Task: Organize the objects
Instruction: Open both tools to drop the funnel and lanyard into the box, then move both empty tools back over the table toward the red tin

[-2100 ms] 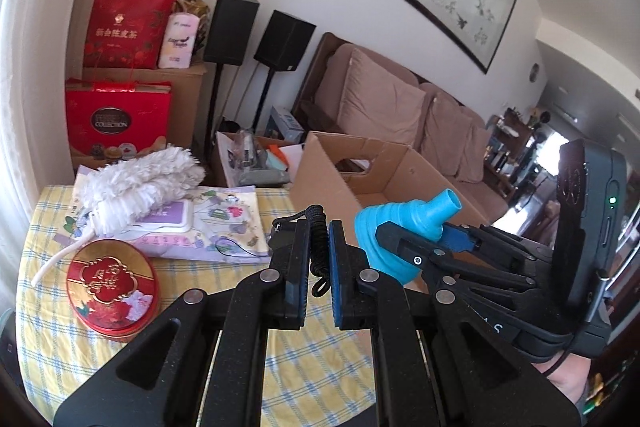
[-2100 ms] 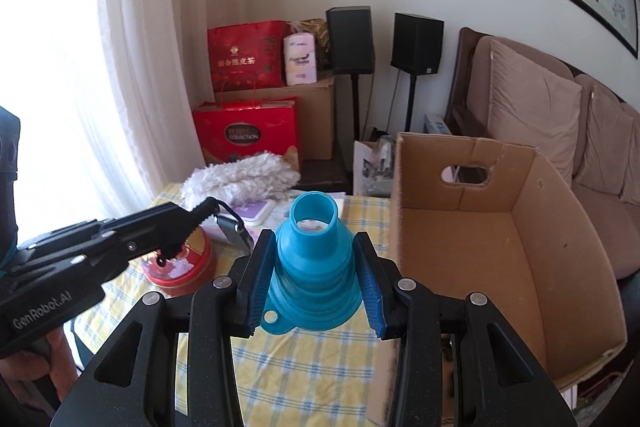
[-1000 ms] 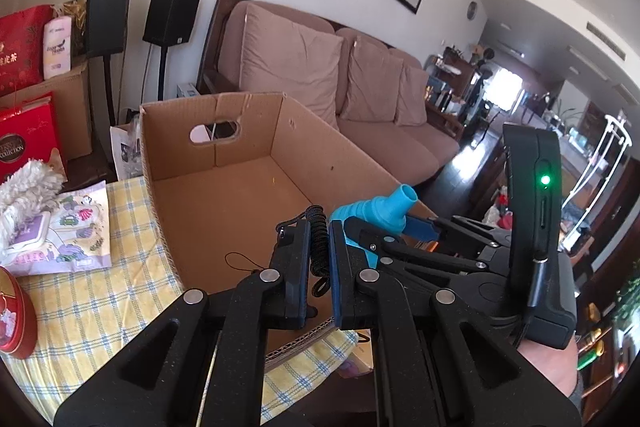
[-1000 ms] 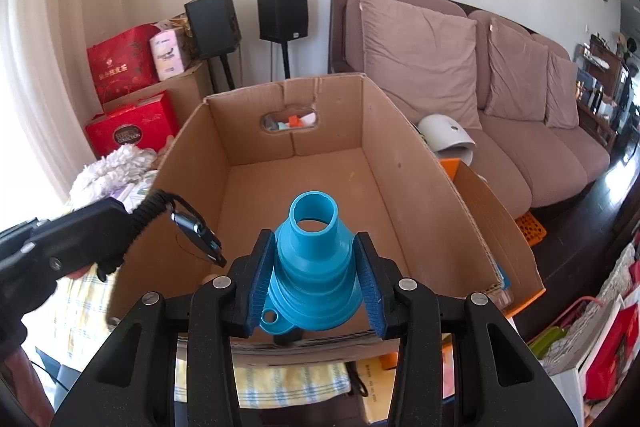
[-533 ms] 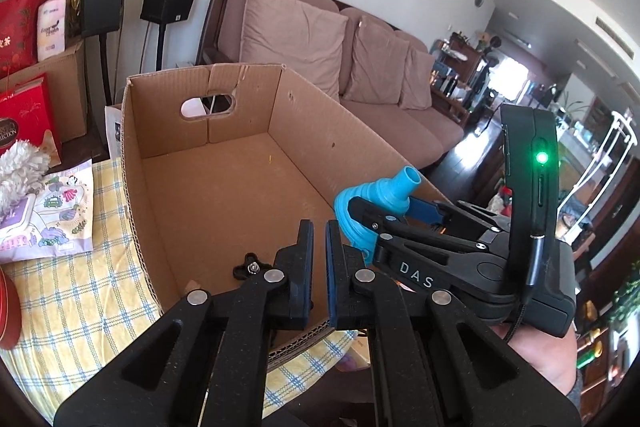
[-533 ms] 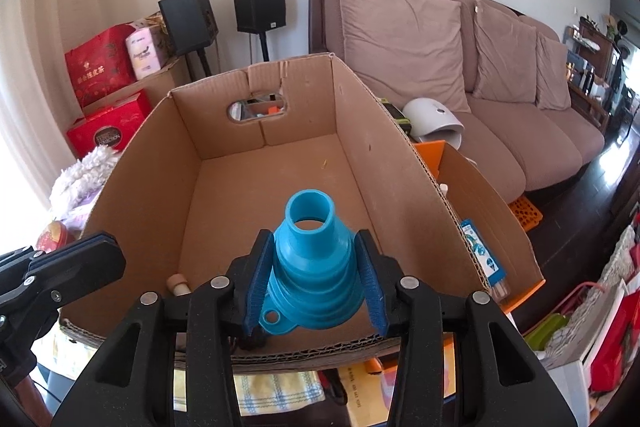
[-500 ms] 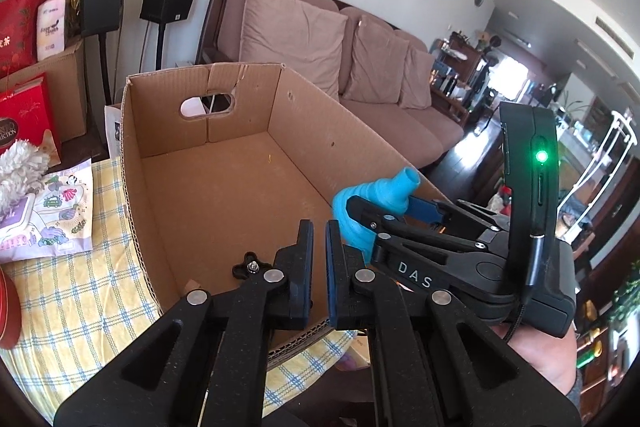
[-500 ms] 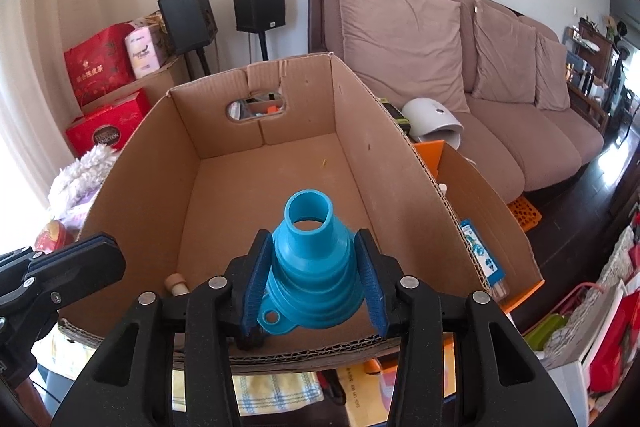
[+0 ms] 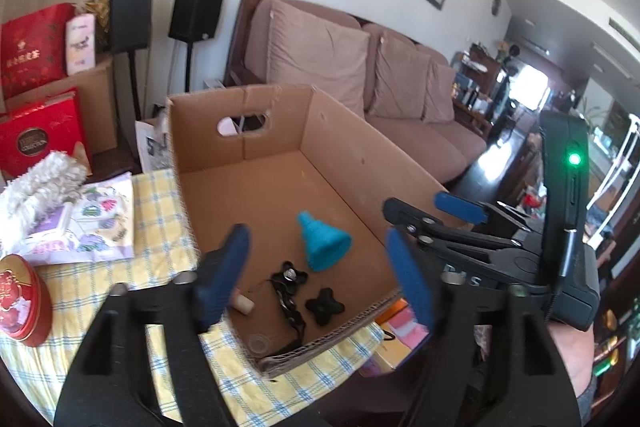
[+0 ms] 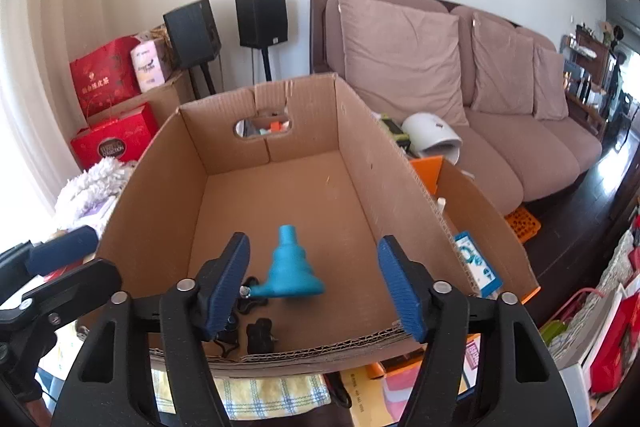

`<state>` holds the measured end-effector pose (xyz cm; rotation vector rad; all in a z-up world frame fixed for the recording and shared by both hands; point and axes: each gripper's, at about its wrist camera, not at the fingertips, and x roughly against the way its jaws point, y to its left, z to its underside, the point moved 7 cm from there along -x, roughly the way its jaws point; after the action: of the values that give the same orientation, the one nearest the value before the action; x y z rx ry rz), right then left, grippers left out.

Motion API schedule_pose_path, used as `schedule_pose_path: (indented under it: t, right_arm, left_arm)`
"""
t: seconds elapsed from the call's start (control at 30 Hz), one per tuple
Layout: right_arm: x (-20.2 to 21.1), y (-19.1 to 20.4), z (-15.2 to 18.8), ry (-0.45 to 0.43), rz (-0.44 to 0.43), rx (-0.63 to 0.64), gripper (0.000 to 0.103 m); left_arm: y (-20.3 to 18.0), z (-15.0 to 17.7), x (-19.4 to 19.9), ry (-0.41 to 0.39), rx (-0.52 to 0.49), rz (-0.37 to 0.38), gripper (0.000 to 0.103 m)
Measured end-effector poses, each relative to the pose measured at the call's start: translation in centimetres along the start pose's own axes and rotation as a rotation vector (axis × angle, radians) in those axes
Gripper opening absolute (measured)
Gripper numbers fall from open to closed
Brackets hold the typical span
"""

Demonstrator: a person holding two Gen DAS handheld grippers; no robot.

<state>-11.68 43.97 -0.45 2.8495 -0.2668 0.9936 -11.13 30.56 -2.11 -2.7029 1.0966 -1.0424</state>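
Right tongs (image 10: 312,281) now spread wide, empty; half second ago clamped on blue funnel (image 10: 294,273). Funnel now inside cardboard box (image 9: 344,147), apparently resting near front wall beside black cord items (image 9: 290,289). Left tongs (image 9: 316,275) also apart, empty. Drop-off done; both free for next item on bench (image 9: 160,211). Legible: "COLLECTION" on red gift box (image 9: 38,143).

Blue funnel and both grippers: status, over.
Left gripper open, empty. Right gripper open, empty. Blue funnel inside cardboard box, near black cord. Nothing in the way.
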Motion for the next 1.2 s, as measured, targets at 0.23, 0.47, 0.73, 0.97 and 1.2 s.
schedule_pose_path:
  t: [0.23, 0.47, 0.73, 0.97, 1.2]
  right_arm:
    - [1.1, 0.4, -0.5, -0.02, -0.005, -0.004, 0.083]
    - [1.5, 2.3, -0.5, -0.015, -0.027, 0.03, 0.094]
    - [2.1, 4.6, -0.7, -0.028, -0.053, 0.054, 0.103]
    - [2.2, 6.6, -0.6, -0.025, -0.066, 0.079, 0.103]
    - [2.5, 9.3, -0.8, -0.031, -0.09, 0.103, 0.103]
  left_arm:
    - [2.0, -1.1, 1.5, -0.008, 0.036, -0.013, 0.103]
    - [3.9, -0.6, 2.1, 0.013, 0.06, -0.036, 0.103]
    - [6.0, 0.0, 3.1, 0.005, 0.075, -0.086, 0.103]
    - [8.0, -0.2, 4.5, -0.02, 0.073, -0.155, 0.103]
    - [10.3, 0.5, 5.5, -0.015, 0.088, -0.188, 0.103]
